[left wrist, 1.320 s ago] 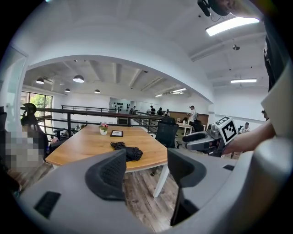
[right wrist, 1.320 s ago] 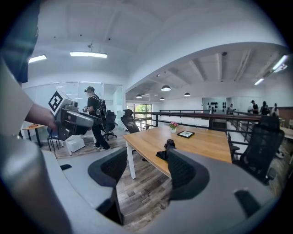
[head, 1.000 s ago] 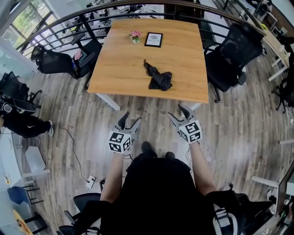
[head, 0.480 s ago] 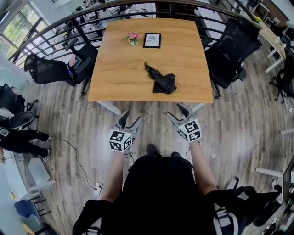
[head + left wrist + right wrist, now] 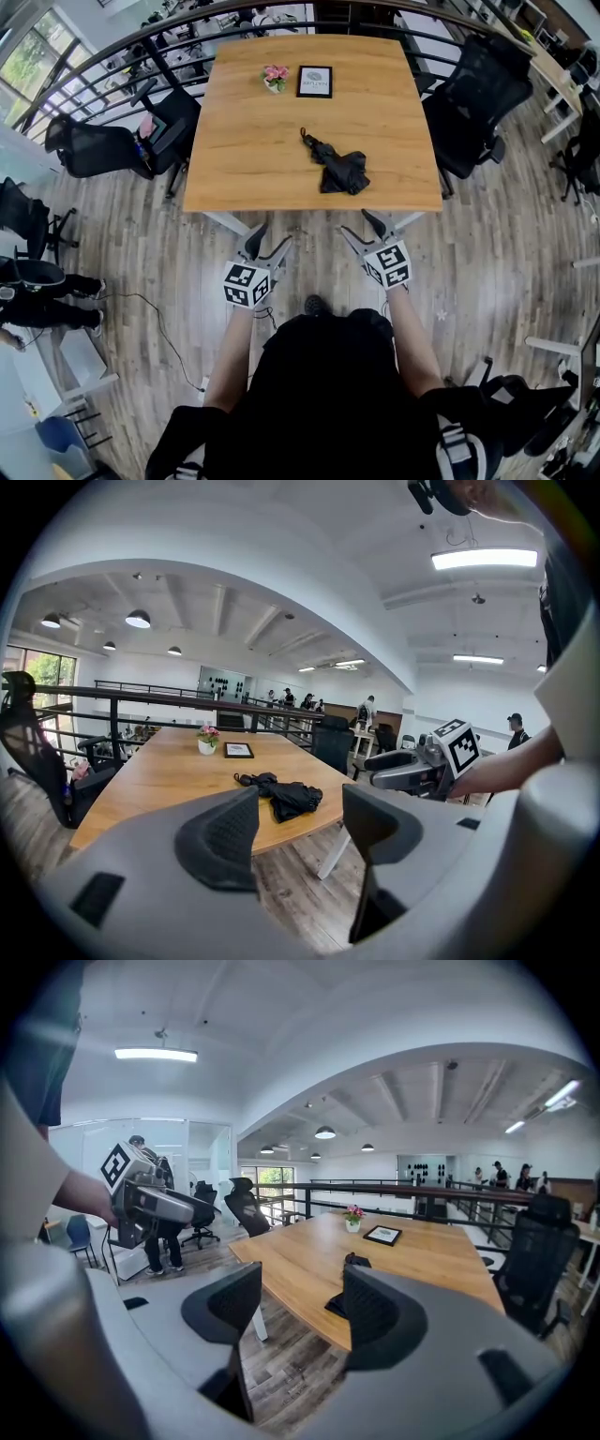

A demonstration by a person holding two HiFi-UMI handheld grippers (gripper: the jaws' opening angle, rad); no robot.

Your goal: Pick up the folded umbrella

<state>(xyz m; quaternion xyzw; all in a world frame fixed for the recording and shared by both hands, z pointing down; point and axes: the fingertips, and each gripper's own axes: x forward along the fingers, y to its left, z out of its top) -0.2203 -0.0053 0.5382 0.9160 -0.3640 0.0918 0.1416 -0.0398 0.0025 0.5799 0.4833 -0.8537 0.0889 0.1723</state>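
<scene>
One wood-plank floor (image 5: 487, 272) runs under everything, and on it stands a single large wooden desk (image 5: 253, 150) with a dark railing (image 5: 112, 58) curving behind its far side. Three black office chairs sit close to the desk: one (image 5: 478, 94) at its right edge and two (image 5: 94, 150) (image 5: 173, 112) off its left edge. The person stands just short of the near edge, facing it, with two grippers held out in front, one in each hand. Three things lie on the desk. The one folded umbrella (image 5: 339, 169), black and loosely bunched, lies toward the near right part of the top, its handle end pointing away toward the far side. Well beyond it, near the far edge, one small dark picture frame (image 5: 314, 82) stands just beside one little pot of pink flowers (image 5: 276, 77). The left gripper (image 5: 267, 241) hangs over the floor below the desk's near edge, its fingers (image 5: 220, 841) spread wide apart with nothing between them and touching nothing. The right gripper (image 5: 361, 230) sits level with it, near the desk edge, its fingers (image 5: 375, 1321) likewise wide apart and empty, apart from the umbrella.
</scene>
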